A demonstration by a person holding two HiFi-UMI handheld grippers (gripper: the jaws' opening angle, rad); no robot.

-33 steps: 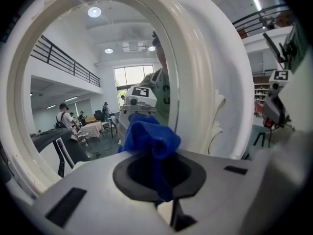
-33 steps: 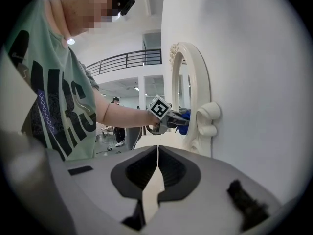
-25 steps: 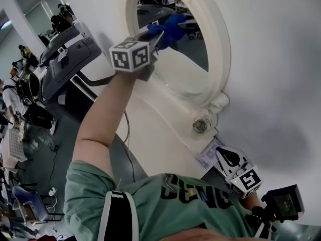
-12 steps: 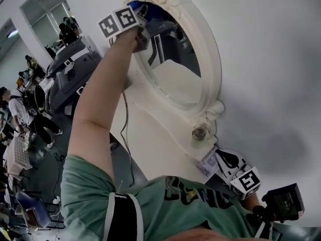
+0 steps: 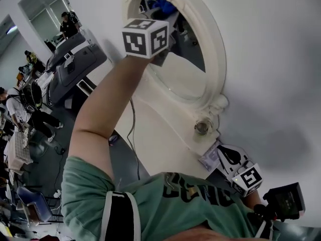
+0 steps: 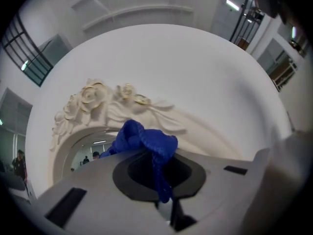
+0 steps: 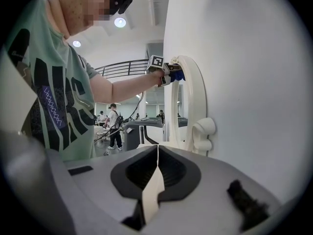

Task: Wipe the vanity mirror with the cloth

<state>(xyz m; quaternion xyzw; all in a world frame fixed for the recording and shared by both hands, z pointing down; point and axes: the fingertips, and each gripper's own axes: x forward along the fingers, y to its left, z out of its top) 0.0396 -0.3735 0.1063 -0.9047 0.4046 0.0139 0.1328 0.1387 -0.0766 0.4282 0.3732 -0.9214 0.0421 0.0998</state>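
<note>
An oval vanity mirror (image 5: pixel 193 79) in a white frame with carved roses on top hangs on a white wall. My left gripper (image 5: pixel 168 26) is raised to the mirror's upper part, shut on a bunched blue cloth (image 5: pixel 163 6) that lies against the glass near the top rim. In the left gripper view the blue cloth (image 6: pixel 142 138) sticks out of the left gripper (image 6: pixel 159 180), below the carved roses (image 6: pixel 93 99). My right gripper (image 5: pixel 225 157) hangs low under the mirror, off the wall. The right gripper (image 7: pixel 156 175) is shut with nothing in it, and sees the mirror (image 7: pixel 188 106) edge-on.
A round metal fitting (image 5: pixel 201 127) sits just under the mirror's foot, with a printed card (image 5: pixel 210 157) below it. A small screen device (image 5: pixel 285 201) is at the bottom right. Grey machines (image 5: pixel 70 59) and several people stand in the room to the left.
My left gripper carried the cloth from the mirror's middle up to the top of the frame, then slightly right onto the upper glass. The right gripper stayed where it was.
</note>
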